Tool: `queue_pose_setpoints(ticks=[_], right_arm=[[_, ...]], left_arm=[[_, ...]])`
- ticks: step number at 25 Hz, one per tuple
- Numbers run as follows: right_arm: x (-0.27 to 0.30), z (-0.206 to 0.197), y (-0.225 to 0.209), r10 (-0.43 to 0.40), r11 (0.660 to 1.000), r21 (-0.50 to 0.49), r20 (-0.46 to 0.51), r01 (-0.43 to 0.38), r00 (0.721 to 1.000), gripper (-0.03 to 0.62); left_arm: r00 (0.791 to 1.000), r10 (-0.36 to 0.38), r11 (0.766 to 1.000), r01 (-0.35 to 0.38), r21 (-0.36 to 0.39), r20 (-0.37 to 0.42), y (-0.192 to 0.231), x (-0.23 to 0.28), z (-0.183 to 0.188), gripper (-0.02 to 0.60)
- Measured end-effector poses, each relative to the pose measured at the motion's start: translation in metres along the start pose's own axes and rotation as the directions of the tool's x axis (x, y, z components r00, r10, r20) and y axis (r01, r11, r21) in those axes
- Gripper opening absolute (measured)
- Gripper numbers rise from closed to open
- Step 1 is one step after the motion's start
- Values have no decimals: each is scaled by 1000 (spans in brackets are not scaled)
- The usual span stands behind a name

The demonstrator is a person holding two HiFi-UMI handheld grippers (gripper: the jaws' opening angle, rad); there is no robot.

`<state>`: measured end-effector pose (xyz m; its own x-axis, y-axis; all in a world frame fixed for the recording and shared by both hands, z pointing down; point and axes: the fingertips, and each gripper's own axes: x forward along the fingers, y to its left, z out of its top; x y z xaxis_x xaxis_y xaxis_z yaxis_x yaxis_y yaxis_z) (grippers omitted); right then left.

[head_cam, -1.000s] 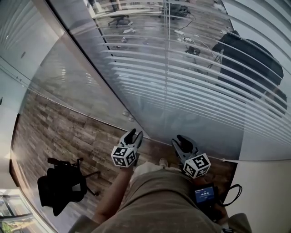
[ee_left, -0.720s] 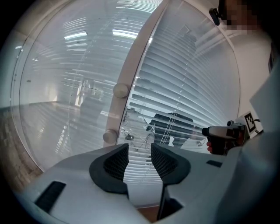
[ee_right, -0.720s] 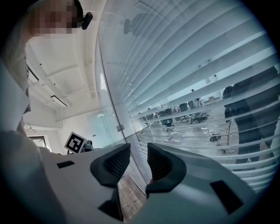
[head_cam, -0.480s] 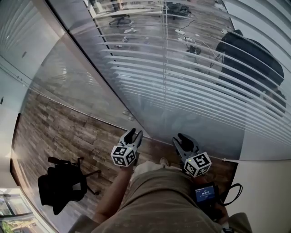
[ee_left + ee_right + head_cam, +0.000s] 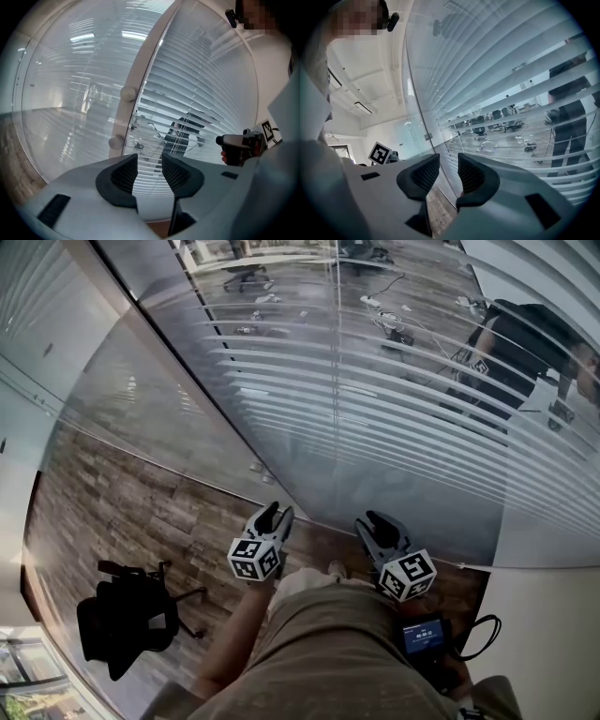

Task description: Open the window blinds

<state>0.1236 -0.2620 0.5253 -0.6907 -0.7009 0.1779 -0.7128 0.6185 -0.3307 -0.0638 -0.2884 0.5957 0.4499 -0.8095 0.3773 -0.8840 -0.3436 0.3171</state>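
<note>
White slatted blinds (image 5: 403, 409) hang behind a glass wall, and the room beyond shows between the slats. A thin cord (image 5: 338, 343) runs down them; it also shows in the left gripper view as the cord (image 5: 183, 125) against the blinds (image 5: 201, 79). My left gripper (image 5: 273, 517) and right gripper (image 5: 376, 525) are held side by side, low, a short way from the glass. Both are open with nothing between the jaws, as seen at the left gripper (image 5: 149, 162) and the right gripper (image 5: 448, 164). Neither touches the blinds (image 5: 506, 70).
A black office chair (image 5: 127, 620) stands on the wood floor at lower left. Two round knobs (image 5: 127, 93) sit on a white post (image 5: 143, 75) left of the blinds. A person in dark clothes (image 5: 525, 343) stands behind the glass. A small screen device (image 5: 422, 638) hangs at my waist.
The dark-clothed person behind the blinds has shifted and straightened up at the upper right. Both grippers have stayed where they were, still open.
</note>
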Motion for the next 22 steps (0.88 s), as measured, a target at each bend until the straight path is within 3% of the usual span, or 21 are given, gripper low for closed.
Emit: queue_pose_setpoints(ticks=[22], right_arm=[[-14,3,0,-32,999,-11,11,32,999,126]], left_arm=[[999,-49,999,49,9,1,-17,4,-2,163]])
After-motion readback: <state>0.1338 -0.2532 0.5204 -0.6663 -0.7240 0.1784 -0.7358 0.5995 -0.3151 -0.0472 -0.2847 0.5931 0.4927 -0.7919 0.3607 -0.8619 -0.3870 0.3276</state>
